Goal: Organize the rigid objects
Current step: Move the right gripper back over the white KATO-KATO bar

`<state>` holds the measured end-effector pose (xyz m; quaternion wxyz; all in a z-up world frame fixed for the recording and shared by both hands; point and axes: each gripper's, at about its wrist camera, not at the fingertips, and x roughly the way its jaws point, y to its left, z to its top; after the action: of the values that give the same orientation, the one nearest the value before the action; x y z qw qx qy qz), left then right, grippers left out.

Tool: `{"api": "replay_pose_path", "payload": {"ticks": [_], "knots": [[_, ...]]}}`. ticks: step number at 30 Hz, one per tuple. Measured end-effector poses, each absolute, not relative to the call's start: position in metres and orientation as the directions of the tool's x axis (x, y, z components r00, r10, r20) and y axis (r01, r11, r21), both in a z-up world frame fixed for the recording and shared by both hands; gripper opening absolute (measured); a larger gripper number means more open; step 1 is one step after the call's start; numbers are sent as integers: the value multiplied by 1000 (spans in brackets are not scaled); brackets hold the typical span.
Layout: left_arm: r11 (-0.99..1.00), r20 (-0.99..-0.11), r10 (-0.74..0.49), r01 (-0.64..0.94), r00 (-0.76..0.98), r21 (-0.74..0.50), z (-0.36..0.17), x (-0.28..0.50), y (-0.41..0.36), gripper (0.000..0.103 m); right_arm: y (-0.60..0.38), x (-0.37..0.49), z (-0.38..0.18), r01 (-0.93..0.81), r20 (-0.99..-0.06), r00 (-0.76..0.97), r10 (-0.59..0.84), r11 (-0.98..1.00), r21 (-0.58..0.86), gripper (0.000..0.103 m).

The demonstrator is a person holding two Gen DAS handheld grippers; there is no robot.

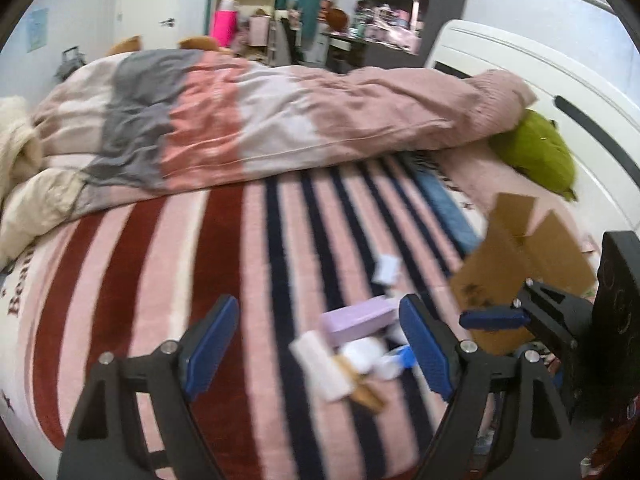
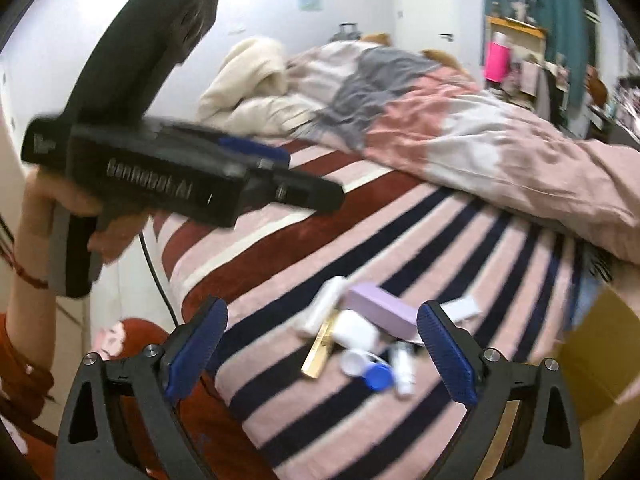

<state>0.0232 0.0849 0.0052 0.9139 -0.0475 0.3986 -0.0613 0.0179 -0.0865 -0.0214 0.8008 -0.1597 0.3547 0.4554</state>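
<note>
We hold our left gripper [image 1: 320, 344] wide open above the striped blanket [image 1: 224, 240], nothing between its pads. Near the bed's near edge lies the cluster: a white box [image 2: 320, 306], a gold stick [image 2: 318, 354], a lilac box [image 2: 380, 308], a white case [image 2: 358, 332], a blue cap [image 2: 378, 376]. Our right gripper [image 2: 322, 356] gapes empty over them; a cardboard box [image 1: 516, 264] stands rightmost.

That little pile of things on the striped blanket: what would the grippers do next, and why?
Probably ease the right gripper, open and empty, down onto the lilac box. It sits on top of the pile, directly ahead, and the cardboard box stands just to its right. The left gripper is open and empty too.
</note>
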Motion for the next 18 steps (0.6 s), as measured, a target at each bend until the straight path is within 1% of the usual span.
{"api": "replay_pose_path", "payload": {"ticks": [5,6,7,9,12,16,18], "knots": [[982,-708,-172,61,685,-179,-31,20,111,80,-49,21,-74,-842,-763,258,593,525,123,93],[982,-707,-171,57,686,-182,-37,20,114,80,-45,21,-79,-843,-768,250,589,523,127,86],[982,-709,-165,49,686,-181,-45,21,118,80,-39,22,-90,-840,-781,242,576,527,129,75],[985,-721,-146,31,678,-171,-58,23,125,80,-33,27,-105,-828,-794,238,559,545,135,66],[987,-742,-135,24,657,-159,-73,23,130,80,-25,32,-119,-809,-804,272,528,578,105,66],[970,-730,-207,41,652,-239,-83,20,137,80,-16,34,-127,-810,-804,265,532,575,113,65],[970,-730,-208,41,651,-239,-84,21,137,80,-12,35,-127,-812,-796,262,545,570,123,65]]}}
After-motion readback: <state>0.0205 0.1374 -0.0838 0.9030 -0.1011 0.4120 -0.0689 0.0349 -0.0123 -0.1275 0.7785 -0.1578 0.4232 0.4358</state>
